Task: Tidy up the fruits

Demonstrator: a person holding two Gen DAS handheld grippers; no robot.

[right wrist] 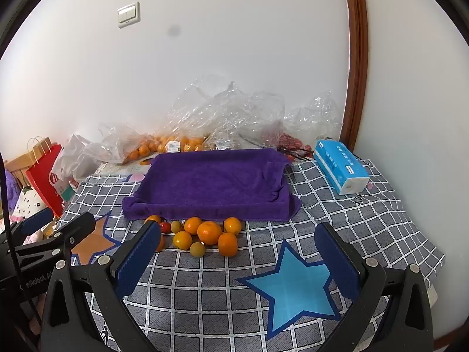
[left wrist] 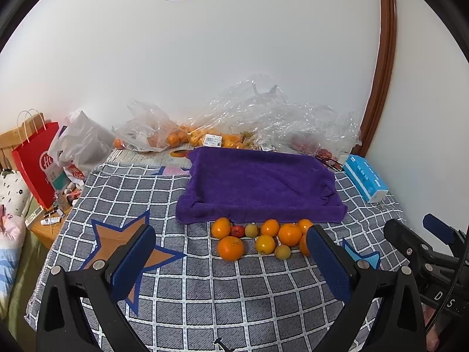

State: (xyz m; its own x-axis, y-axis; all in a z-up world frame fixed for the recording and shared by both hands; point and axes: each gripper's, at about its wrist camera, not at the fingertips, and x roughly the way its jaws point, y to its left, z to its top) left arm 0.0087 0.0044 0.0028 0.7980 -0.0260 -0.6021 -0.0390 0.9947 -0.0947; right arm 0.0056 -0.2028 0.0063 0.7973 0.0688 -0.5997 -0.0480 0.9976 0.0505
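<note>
Several oranges (left wrist: 230, 248) (right wrist: 209, 232), a few small yellow-green fruits (left wrist: 282, 252) (right wrist: 197, 249) and one small red fruit (left wrist: 237, 231) (right wrist: 165, 227) lie in a cluster on the checked cloth. Just behind them sits a tray draped in a purple towel (left wrist: 258, 184) (right wrist: 211, 184), with nothing on it. My left gripper (left wrist: 231, 255) hovers open in front of the cluster, holding nothing. My right gripper (right wrist: 239, 252) is open too, a little to the right of the fruit, and appears at the right edge of the left wrist view (left wrist: 416, 234).
Clear plastic bags (left wrist: 249, 117) (right wrist: 228, 117) with more oranges and red fruit lie against the back wall. A blue tissue pack (left wrist: 366, 177) (right wrist: 341, 167) sits right of the tray. A red paper bag (left wrist: 36, 161) and clutter stand at the left. The checked cloth (left wrist: 219, 293) covers the surface.
</note>
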